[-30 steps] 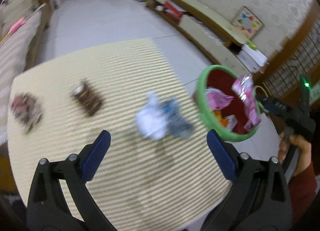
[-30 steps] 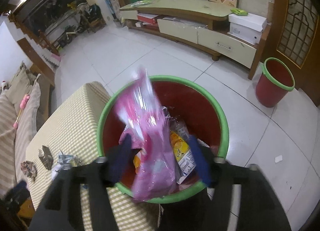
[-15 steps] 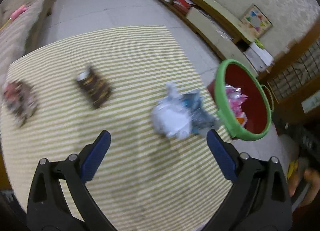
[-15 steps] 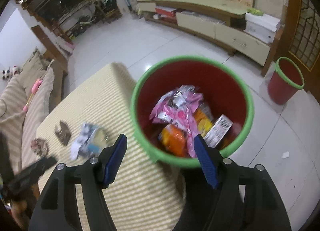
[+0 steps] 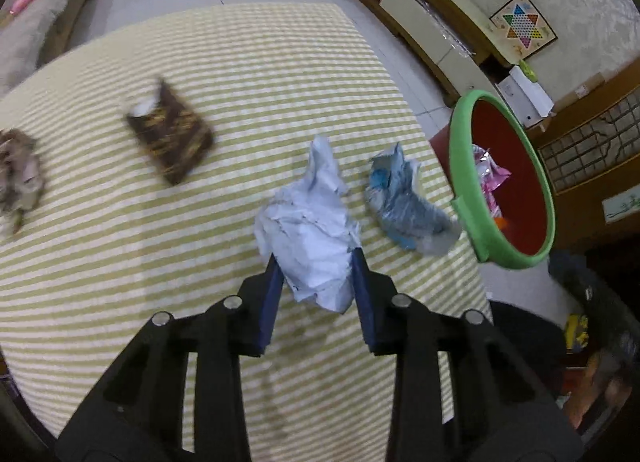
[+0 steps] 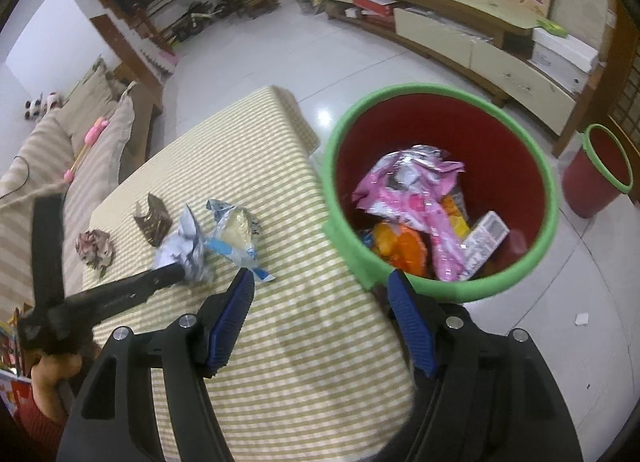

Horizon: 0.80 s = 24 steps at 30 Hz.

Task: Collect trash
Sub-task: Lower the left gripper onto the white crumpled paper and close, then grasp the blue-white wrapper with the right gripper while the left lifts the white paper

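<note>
Left wrist view: yellow-and-cream striped tabletop (image 5: 224,198); left gripper (image 5: 318,286), jaws closing, blue pads against crumpled white paper wad (image 5: 310,230). Crumpled blue-grey wrapper (image 5: 404,202) lies between the wad and the green-rimmed red bin (image 5: 460,166); dark brown packet (image 5: 170,136) beyond the wad.

Right wrist view: right gripper (image 6: 320,306), jaws wide, empty, over the tabletop edge beside the bin (image 6: 436,92). Tiled floor (image 6: 304,46), beige cabinet (image 6: 480,50) behind.

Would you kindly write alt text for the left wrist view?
The left gripper is closing its blue pads on a crumpled white paper on a striped tablecloth. A blue-grey wrapper lies beside it near a green-rimmed red bin; a brown wrapper lies further left.
</note>
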{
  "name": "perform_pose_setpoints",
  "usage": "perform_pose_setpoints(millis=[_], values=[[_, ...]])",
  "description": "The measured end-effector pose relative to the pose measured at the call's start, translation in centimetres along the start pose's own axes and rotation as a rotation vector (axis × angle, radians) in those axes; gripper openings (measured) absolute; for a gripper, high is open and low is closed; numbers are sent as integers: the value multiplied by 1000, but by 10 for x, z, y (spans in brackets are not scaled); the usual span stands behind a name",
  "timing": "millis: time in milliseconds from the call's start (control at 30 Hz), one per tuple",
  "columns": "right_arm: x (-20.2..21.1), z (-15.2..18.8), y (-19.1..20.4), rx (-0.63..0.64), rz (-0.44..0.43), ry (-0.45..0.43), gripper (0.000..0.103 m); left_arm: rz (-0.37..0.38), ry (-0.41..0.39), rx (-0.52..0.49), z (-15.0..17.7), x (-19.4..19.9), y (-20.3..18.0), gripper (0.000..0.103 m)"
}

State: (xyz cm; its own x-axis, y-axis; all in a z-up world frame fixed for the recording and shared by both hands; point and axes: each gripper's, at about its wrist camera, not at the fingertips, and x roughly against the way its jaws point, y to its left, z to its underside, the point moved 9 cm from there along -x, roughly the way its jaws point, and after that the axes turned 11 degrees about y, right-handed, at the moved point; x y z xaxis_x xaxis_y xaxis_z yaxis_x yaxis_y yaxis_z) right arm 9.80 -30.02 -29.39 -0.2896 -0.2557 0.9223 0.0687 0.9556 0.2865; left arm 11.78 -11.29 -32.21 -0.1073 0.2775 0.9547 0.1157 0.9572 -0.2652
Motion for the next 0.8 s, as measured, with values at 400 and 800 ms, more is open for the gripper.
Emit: perform_pose_setpoints(millis=[400, 800], values=[[-50, -26, 48, 116, 30, 57, 67, -78, -111, 54, 45, 64, 35, 32], [-78, -24, 53, 135, 68, 109, 67, -101, -176, 27, 38, 92, 27, 33]])
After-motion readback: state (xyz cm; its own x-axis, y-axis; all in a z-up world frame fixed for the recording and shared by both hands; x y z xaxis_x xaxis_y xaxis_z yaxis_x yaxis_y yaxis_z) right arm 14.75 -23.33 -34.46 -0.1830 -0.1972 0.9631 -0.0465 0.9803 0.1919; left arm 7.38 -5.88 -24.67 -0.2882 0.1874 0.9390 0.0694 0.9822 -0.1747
